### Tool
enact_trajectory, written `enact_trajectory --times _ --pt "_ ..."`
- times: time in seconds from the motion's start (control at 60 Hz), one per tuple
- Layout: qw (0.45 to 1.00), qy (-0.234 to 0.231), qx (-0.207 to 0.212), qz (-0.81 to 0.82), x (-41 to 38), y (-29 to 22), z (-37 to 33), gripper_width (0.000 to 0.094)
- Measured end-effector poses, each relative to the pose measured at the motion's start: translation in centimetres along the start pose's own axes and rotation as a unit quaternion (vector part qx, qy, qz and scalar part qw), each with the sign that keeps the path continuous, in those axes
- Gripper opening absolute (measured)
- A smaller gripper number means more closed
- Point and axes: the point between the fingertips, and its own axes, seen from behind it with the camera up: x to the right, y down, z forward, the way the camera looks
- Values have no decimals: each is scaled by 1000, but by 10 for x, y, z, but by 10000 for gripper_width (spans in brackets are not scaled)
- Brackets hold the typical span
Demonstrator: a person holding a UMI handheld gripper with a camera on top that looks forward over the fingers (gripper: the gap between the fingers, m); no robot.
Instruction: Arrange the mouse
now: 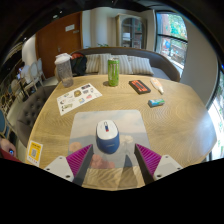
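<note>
A blue and white mouse (107, 135) sits on a pale grey mouse mat (112, 125) on the round wooden table (170, 115). My gripper (113, 157) is open, its magenta pads (80, 158) spread wide at either side. The mouse lies just ahead of the fingertips, between their lines, with a clear gap at each side. Nothing is held.
A green can (113, 72) stands at the far side of the table, a lidded glass jar (64, 68) to its left. A printed sheet (78, 97), a dark book (139, 87), a pen (157, 86), a teal item (155, 102) and a yellow card (34, 151) lie around.
</note>
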Motion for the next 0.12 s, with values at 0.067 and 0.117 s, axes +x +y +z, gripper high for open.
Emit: enact_trajectory --times 0.067,0.117 --pt "1000 3 -17 0 13 26 -29 846" --pt "1000 12 -28 2 27 46 -50 846"
